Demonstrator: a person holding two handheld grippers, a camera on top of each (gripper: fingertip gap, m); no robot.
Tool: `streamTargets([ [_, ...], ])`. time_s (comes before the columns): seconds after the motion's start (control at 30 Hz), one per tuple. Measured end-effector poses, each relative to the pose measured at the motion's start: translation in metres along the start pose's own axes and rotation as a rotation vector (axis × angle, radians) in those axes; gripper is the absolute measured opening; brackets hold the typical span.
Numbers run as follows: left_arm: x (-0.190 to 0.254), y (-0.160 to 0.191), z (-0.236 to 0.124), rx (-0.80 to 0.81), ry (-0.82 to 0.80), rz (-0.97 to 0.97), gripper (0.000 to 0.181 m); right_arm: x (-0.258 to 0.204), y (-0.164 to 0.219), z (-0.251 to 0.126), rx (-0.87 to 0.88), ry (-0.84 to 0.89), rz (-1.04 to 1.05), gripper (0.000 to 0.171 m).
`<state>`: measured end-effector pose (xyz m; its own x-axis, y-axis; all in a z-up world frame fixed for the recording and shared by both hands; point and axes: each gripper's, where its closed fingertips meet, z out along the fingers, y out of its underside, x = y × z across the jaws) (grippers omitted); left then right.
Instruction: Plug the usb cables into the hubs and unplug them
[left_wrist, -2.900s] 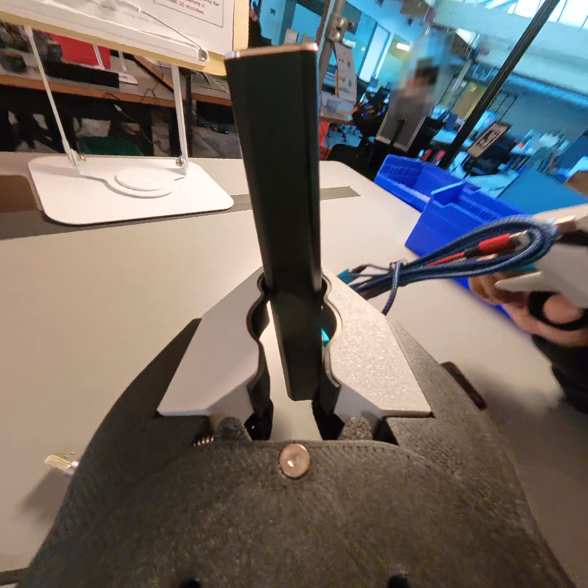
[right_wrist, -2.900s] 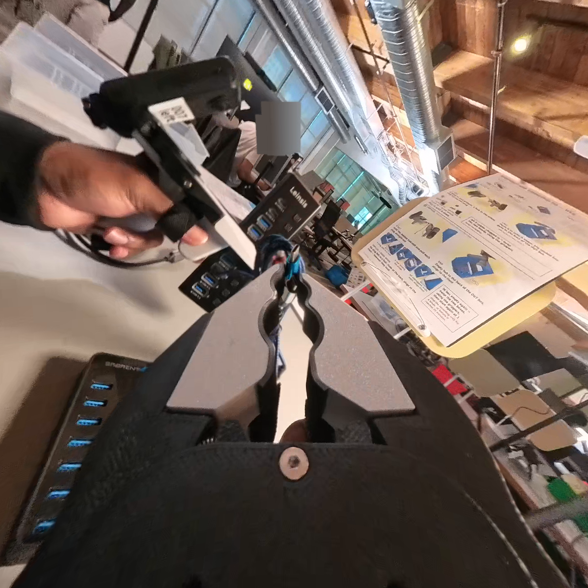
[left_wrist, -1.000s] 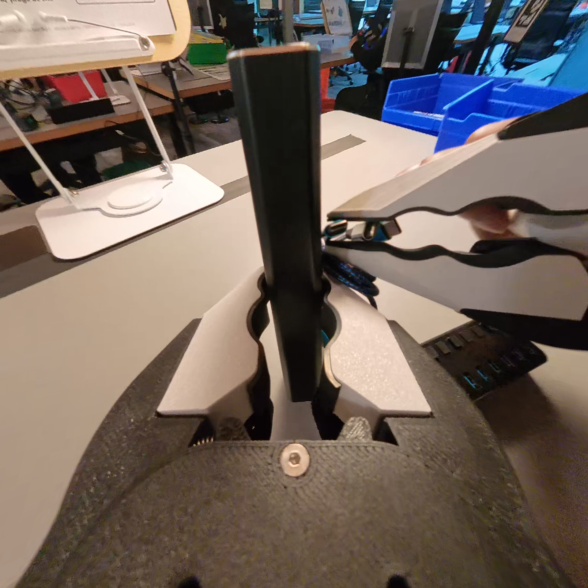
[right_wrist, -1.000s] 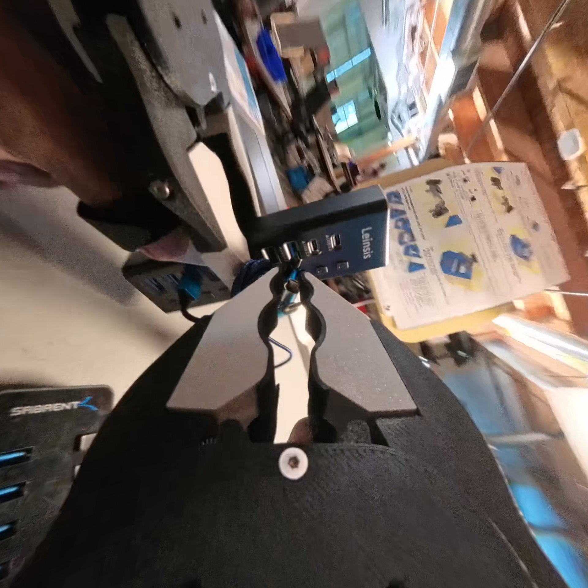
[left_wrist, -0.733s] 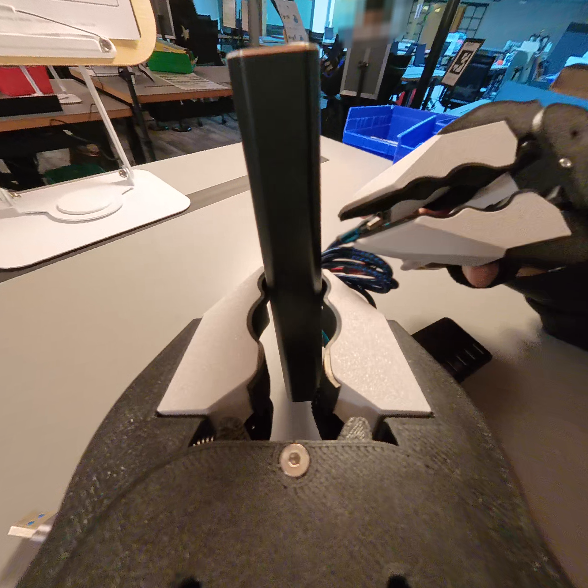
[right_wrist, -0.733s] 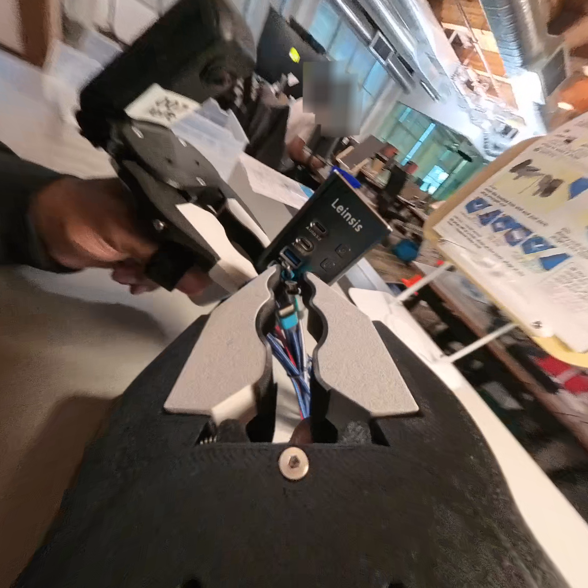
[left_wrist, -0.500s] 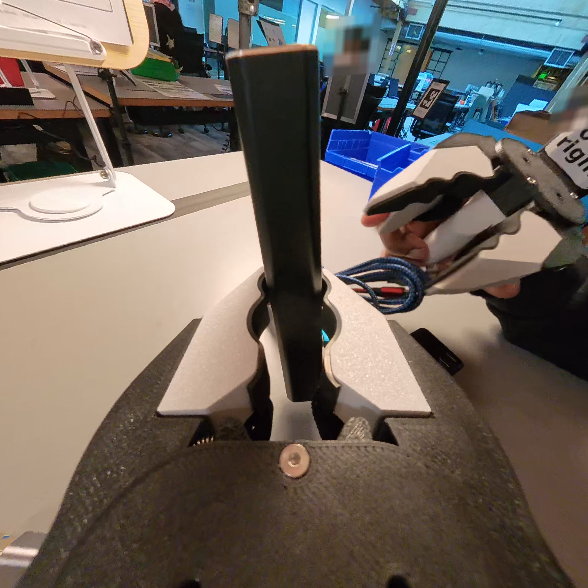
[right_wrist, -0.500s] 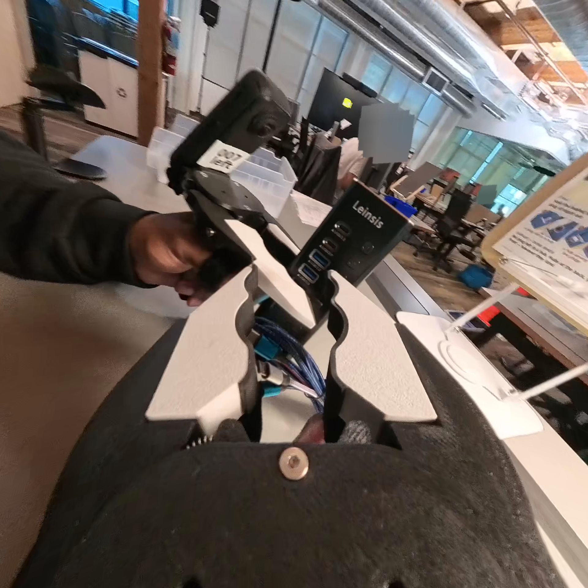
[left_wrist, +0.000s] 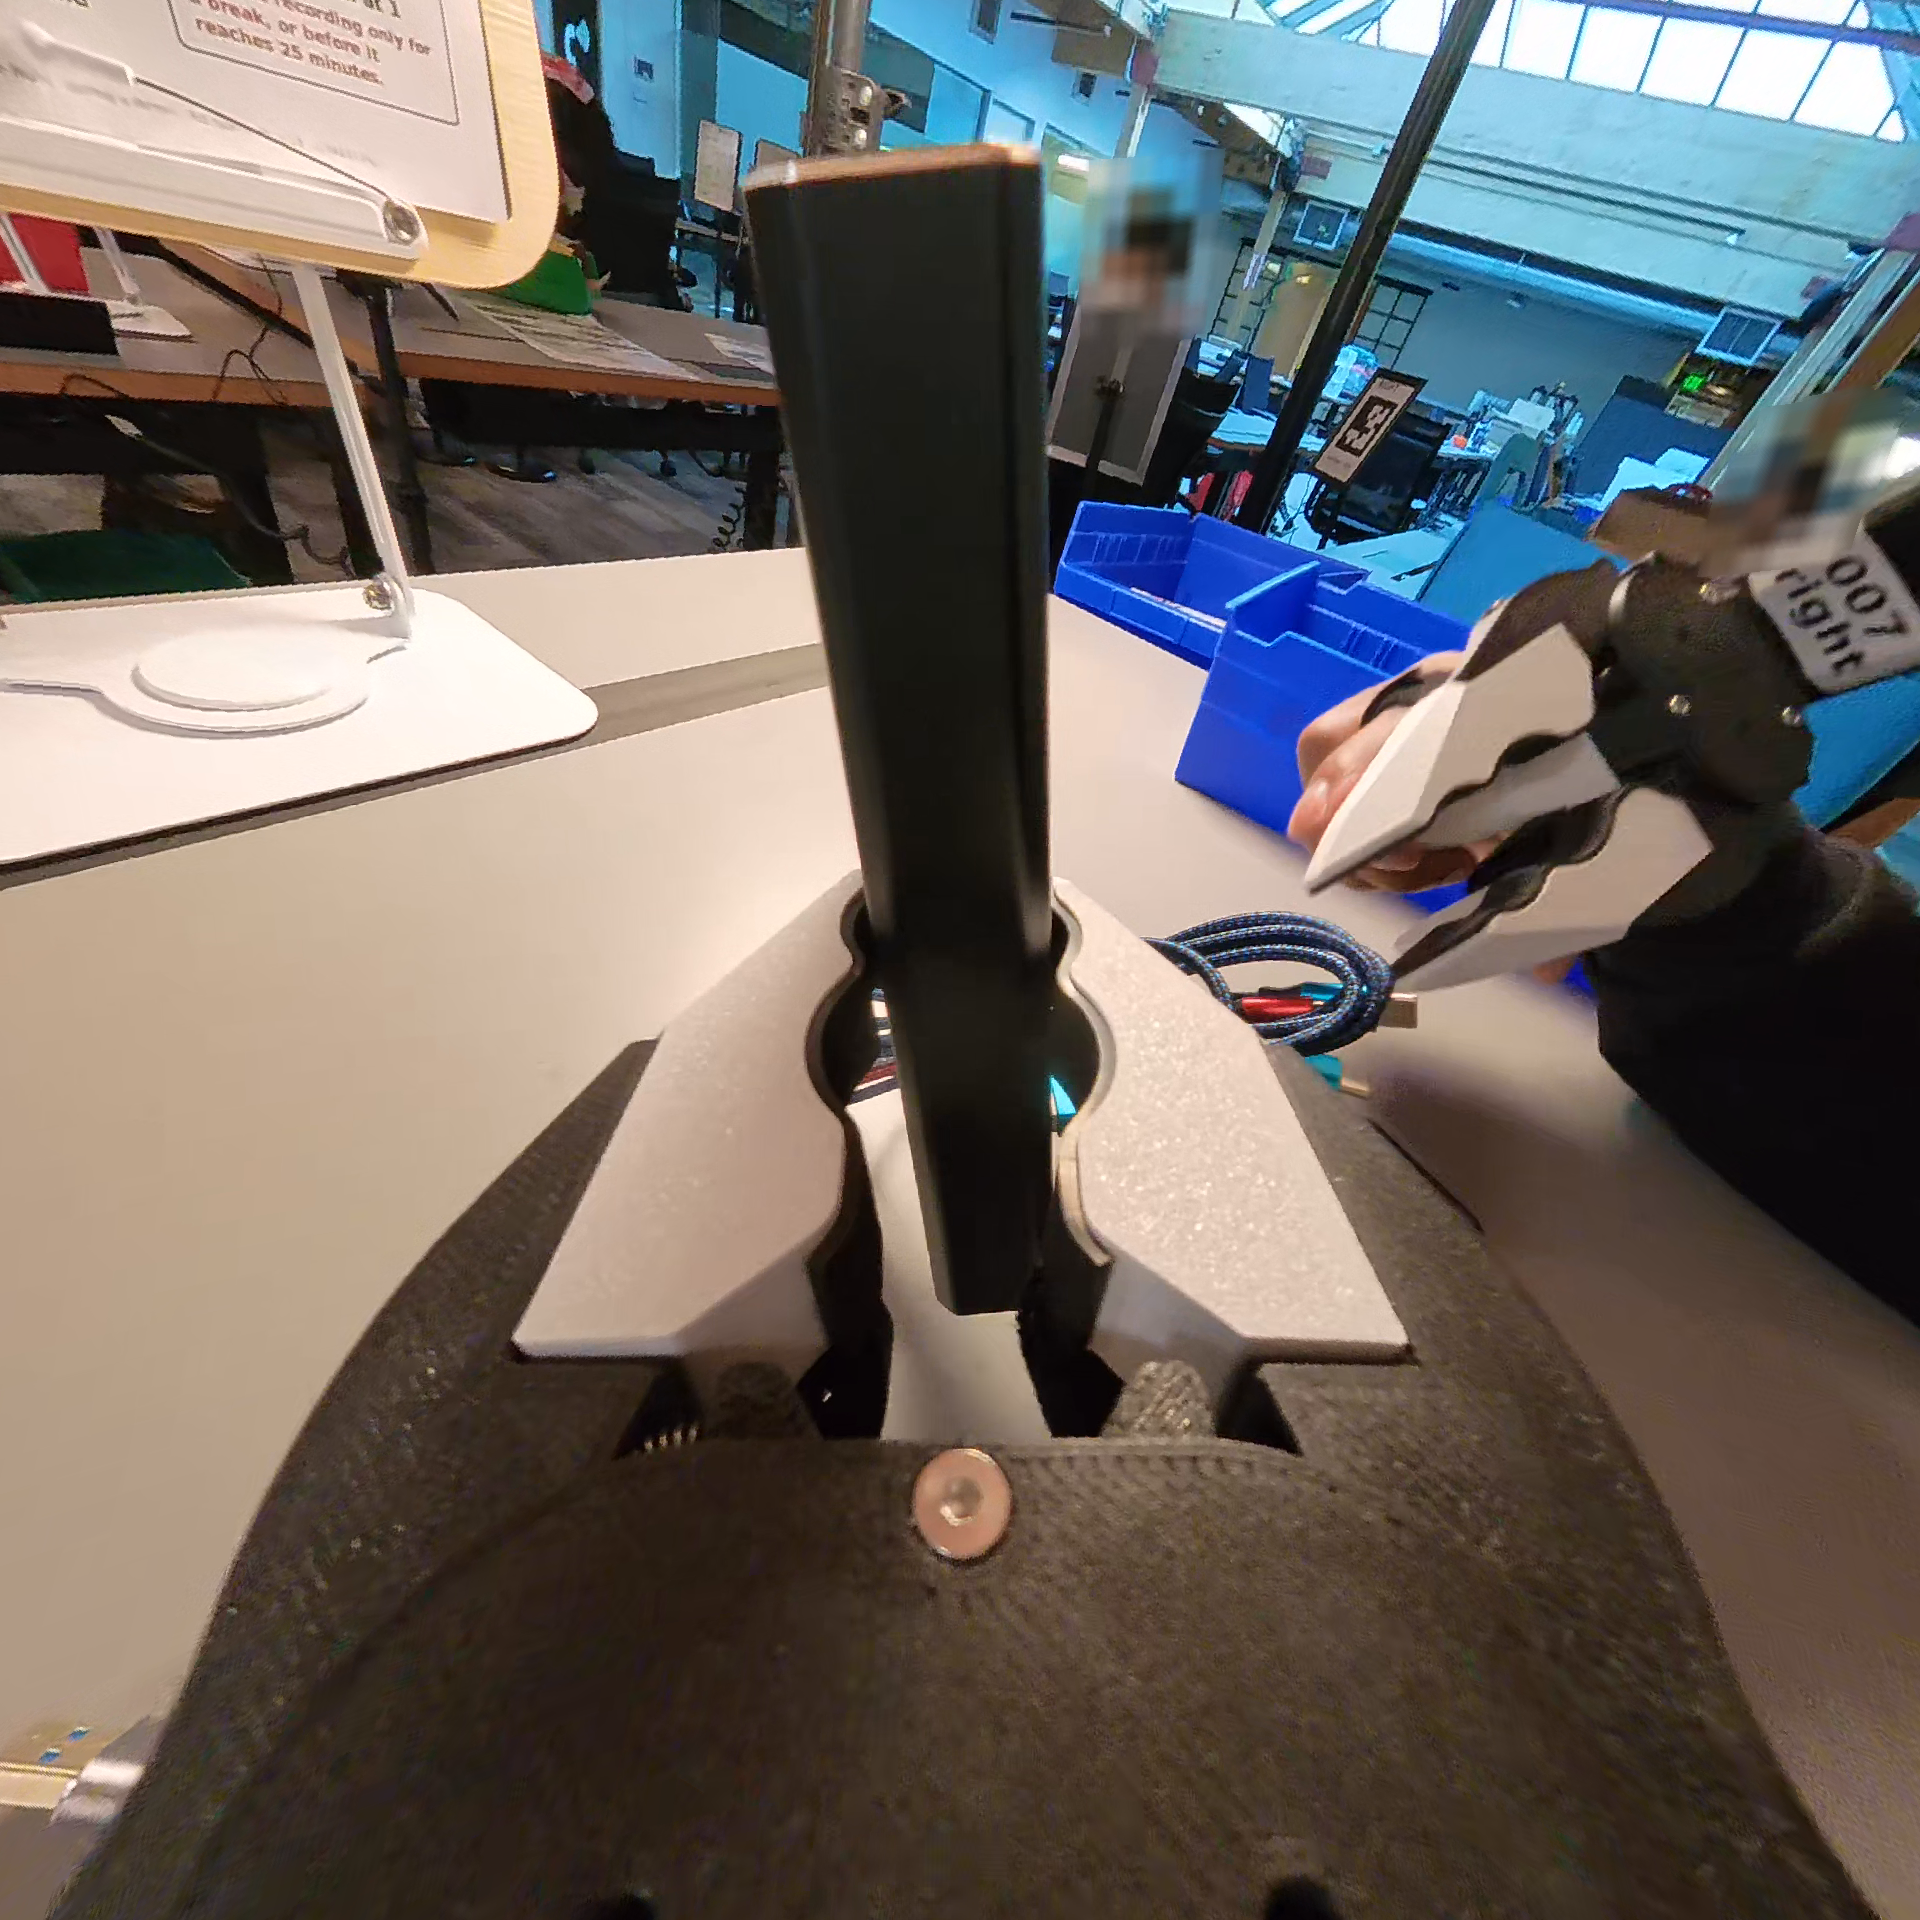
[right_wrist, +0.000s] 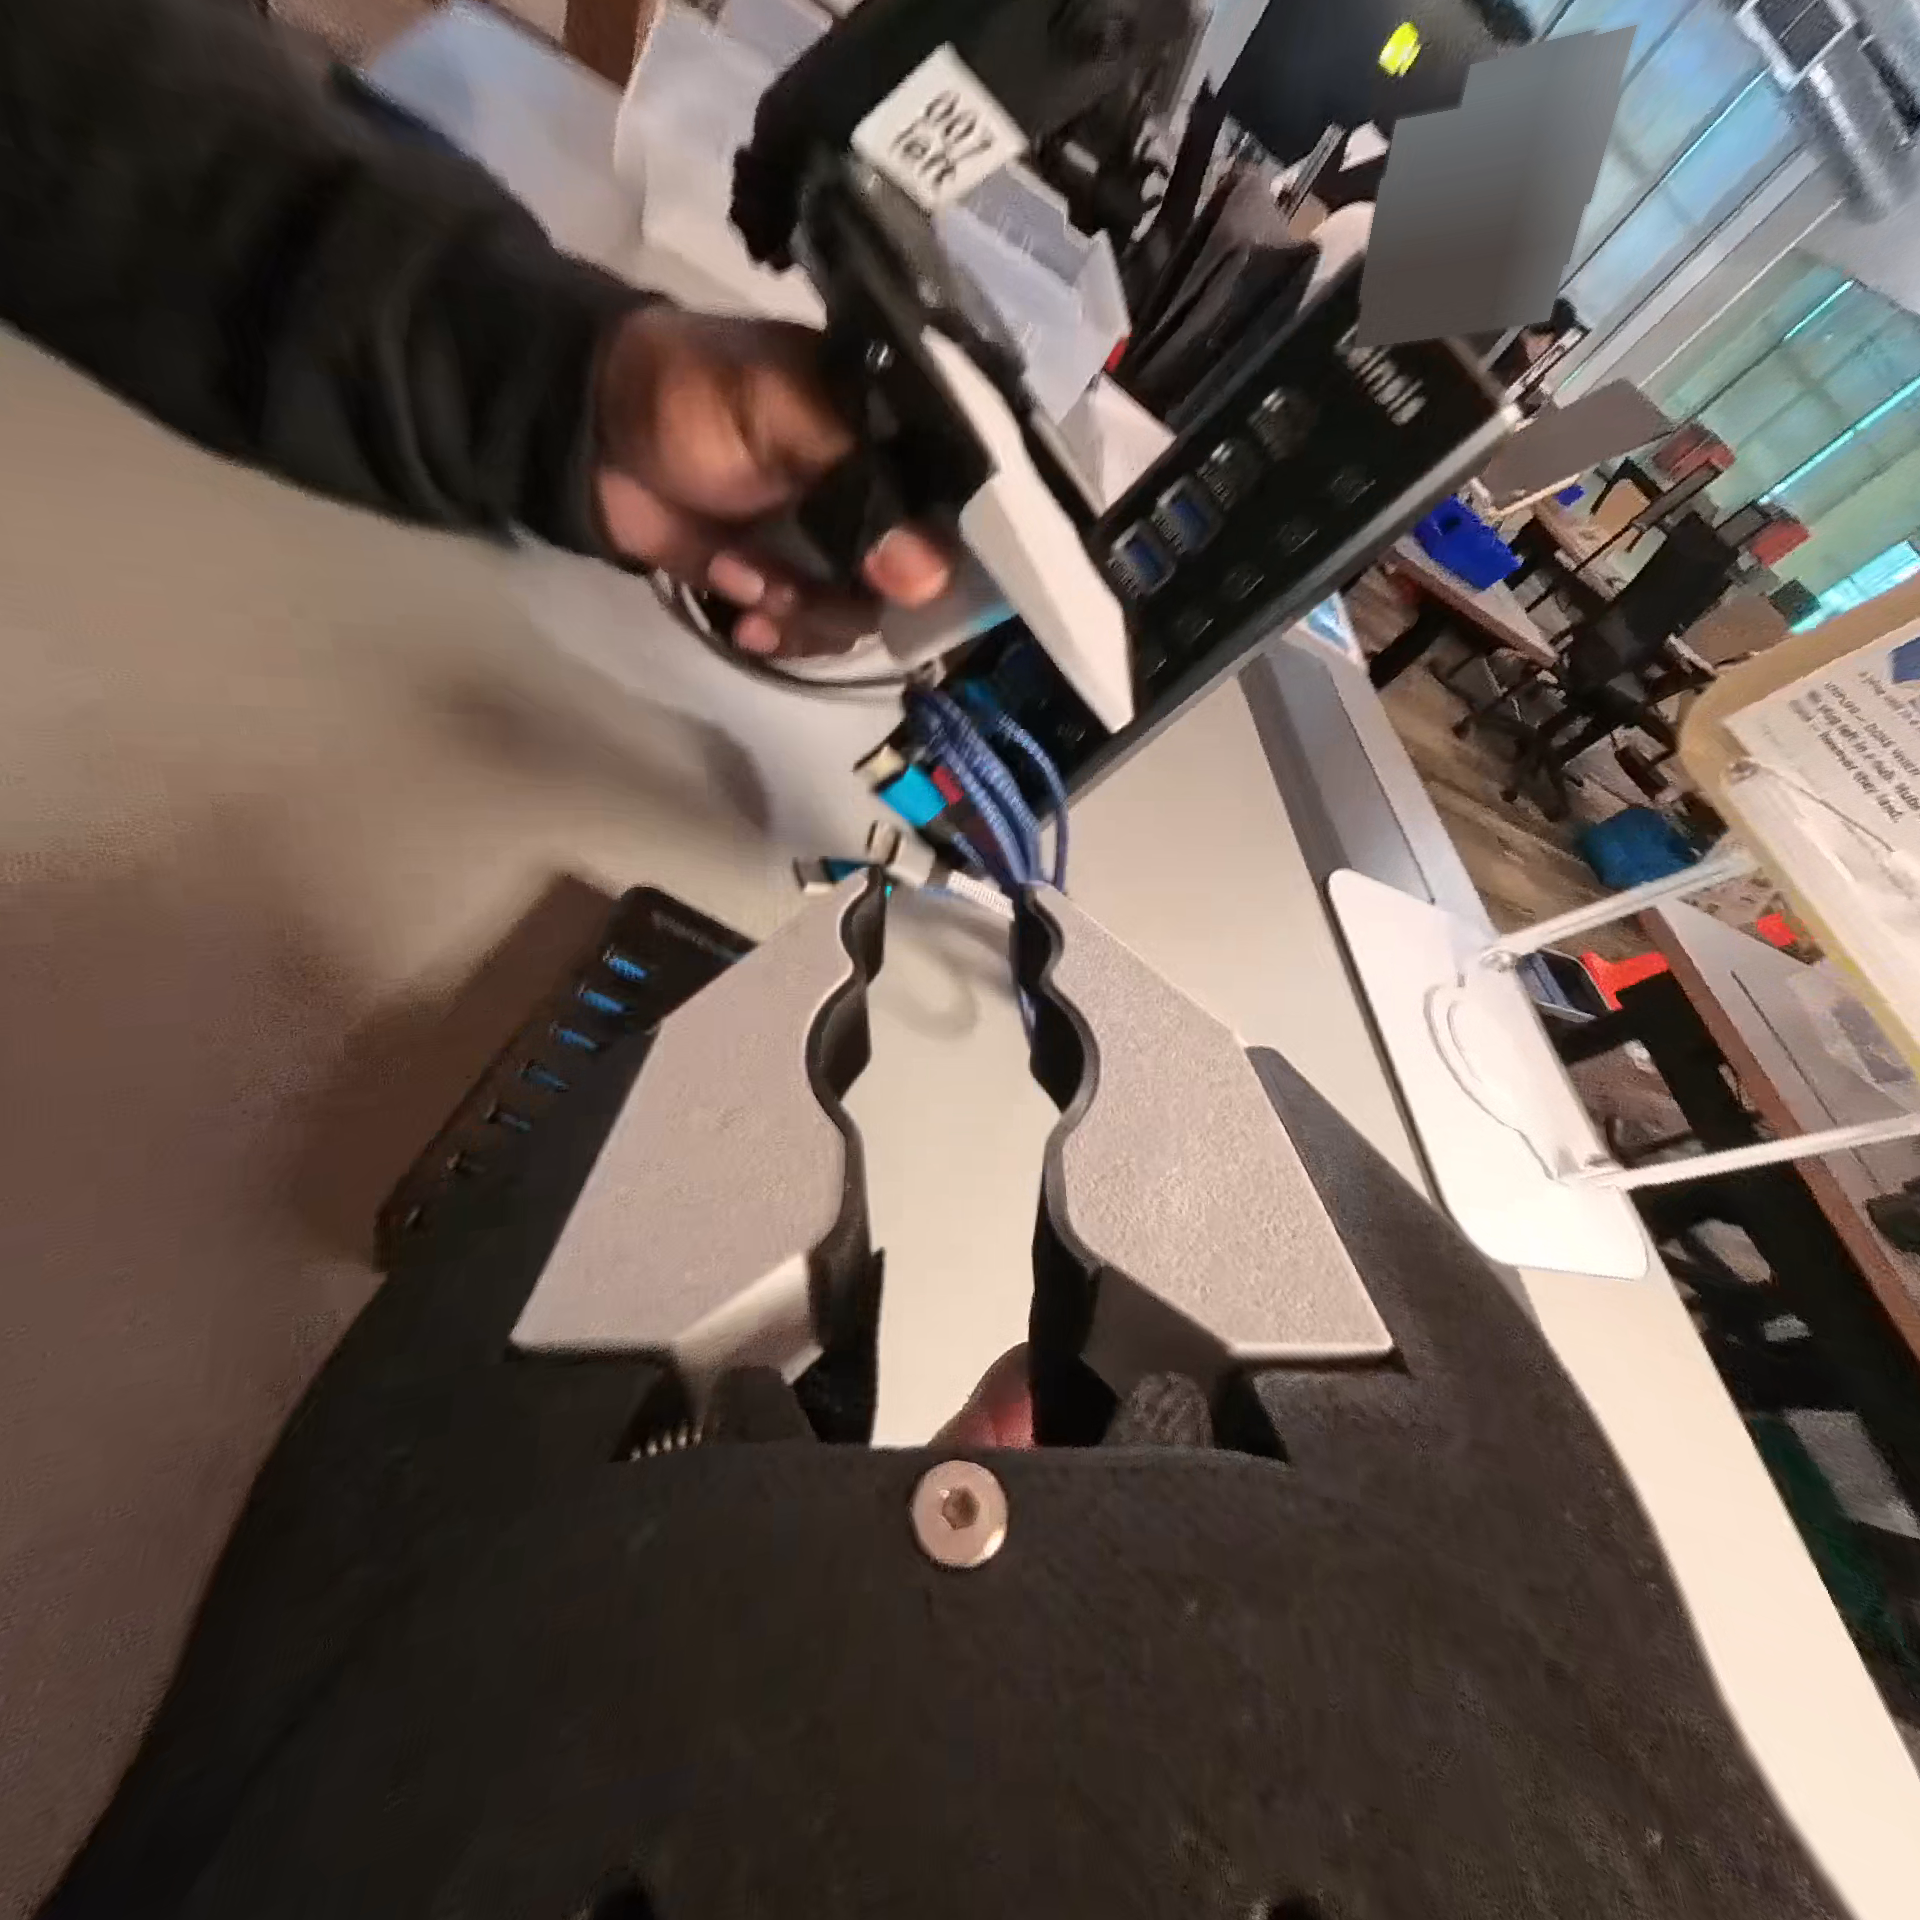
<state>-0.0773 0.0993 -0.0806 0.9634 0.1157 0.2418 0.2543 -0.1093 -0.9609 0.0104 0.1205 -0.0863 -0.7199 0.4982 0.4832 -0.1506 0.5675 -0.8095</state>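
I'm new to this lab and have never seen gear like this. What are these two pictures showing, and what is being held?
No robot here: a person holds a two-finger gripper in each hand, each carrying a camera that looks forward along its fingers.

The left wrist view shows the left gripper shut on a tall black hub, held upright above the pale table. To its right, the right gripper reaches down toward a coil of blue braided cables on the table.

The right wrist view looks along the right gripper, open and empty, its tips just short of those cables. Beyond them the left hand holds the hub. A second flat black hub lies on the table, beside a white stand base.
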Motion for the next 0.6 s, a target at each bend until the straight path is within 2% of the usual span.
streamTargets([
  [0.13, -0.002, -0.002, -0.001, 0.013, 0.024, -0.052, 0.028, -0.005, 0.016, 0.008, -0.082, 0.011, -0.083, 0.018],
  [0.27, -0.003, -0.003, -0.002, 0.026, 0.048, -0.108, 0.028, -0.008, 0.007, 0.018, -0.044, 0.048, -0.162, 0.017],
  [0.6, -0.005, -0.005, -0.003, 0.081, 0.127, -0.324, 0.028, 0.006, -0.007, 0.044, 0.005, 0.294, -0.371, 0.022],
])
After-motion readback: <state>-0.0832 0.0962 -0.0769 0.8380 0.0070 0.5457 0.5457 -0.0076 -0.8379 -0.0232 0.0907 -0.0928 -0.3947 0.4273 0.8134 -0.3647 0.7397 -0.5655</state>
